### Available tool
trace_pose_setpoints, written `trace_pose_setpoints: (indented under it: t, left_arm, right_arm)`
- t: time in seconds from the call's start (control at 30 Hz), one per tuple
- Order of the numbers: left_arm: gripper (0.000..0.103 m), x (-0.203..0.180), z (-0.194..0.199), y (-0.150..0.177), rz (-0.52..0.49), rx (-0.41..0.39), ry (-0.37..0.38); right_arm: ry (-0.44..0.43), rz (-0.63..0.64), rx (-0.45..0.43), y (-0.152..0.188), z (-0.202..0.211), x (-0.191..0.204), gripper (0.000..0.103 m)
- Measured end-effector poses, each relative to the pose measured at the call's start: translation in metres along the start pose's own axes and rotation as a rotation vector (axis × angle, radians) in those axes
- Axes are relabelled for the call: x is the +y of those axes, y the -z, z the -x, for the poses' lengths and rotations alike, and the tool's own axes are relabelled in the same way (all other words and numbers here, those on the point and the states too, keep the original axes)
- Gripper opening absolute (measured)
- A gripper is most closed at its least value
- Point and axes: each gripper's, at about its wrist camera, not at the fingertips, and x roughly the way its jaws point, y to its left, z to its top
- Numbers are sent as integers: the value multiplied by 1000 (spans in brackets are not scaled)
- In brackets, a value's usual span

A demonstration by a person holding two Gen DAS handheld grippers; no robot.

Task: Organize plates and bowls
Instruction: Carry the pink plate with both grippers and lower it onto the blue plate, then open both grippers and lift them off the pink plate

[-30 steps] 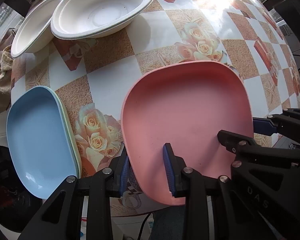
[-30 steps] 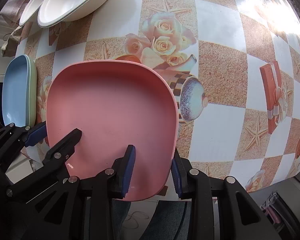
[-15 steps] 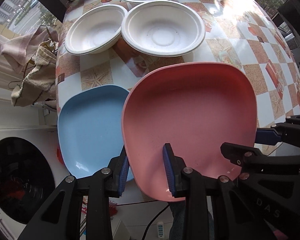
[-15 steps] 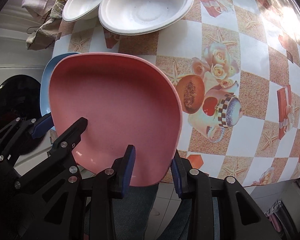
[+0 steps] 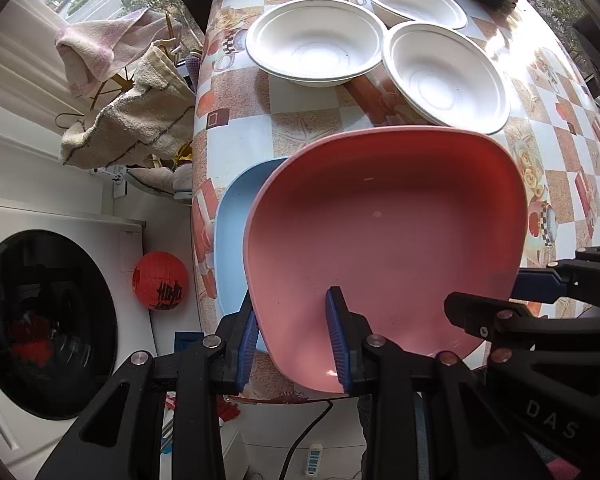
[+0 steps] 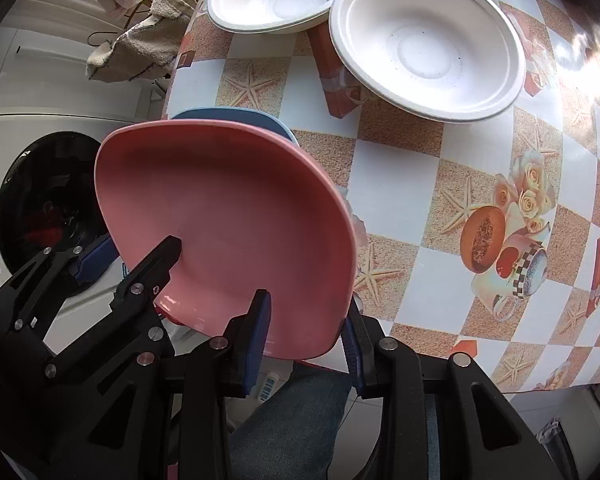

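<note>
Both hand-held grippers are pinching the near rim of the pink plate [image 5: 384, 232], the left hand-held gripper [image 5: 294, 338] at one corner and the right hand-held gripper [image 6: 304, 334] at the other. A second ago the plate was lying on the counter [image 6: 400, 184] beside the blue plate [image 5: 230, 240]; now it is hanging above it, overlapping it. It looks ready for stacking, while the white bowls [image 5: 314, 46] are waiting behind.

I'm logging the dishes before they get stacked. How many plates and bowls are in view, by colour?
Pink plate: 1, held in the left gripper and right gripper
Blue plate: 1, on the table, partly under the pink one
White bowls: 3
Total: 5 dishes
</note>
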Motion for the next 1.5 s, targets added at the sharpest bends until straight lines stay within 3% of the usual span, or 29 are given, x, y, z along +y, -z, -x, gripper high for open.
trace_pose_setpoints:
  t: [0.3, 0.67, 0.8, 0.83, 0.9, 1.0, 1.03, 1.07, 1.13, 1.2, 1.23, 1.4, 1.5]
  left_arm:
    - [34, 21, -6, -2, 29, -2, -8]
    - [34, 31, -19, -5, 50, 0, -2]
    - [43, 31, -14, -4, 63, -49, -12]
    - [46, 31, -12, -4, 67, -61, -14]
    - [58, 32, -8, -5, 78, -75, -23]
    - [74, 41, -7, -9, 130, -45, 55]
    - [77, 43, -8, -10, 150, -32, 78]
    - [81, 45, -7, -11, 165, -28, 96]
    - [85, 46, 0, -12, 186, -62, 126]
    - [101, 46, 8, -14, 213, -99, 157]
    - [103, 46, 11, -16, 225, -110, 181]
    - [103, 31, 23, -44, 182, -131, 223]
    - [103, 11, 22, -65, 150, -95, 246]
  right_arm:
    - [-17, 3, 6, -12, -8, 20, 37]
    - [-9, 8, 13, -13, -12, 17, 37]
    - [-7, 21, -4, -12, -7, 12, 38]
    - [-1, 22, -10, -12, -5, 10, 39]
    - [40, 23, -28, -11, 1, 5, 55]
    - [38, 11, -62, -10, 14, -11, 77]
    - [32, -2, -72, -9, 19, -18, 95]
    - [26, -19, -85, -8, 23, -26, 103]
    - [36, -53, -114, -3, 34, -41, 103]
    - [86, -88, -123, 0, 42, -56, 103]
    - [97, -108, -130, 2, 45, -64, 103]
    - [133, -217, -151, 16, 58, -105, 103]
    - [145, -251, -162, 16, 66, -125, 103]
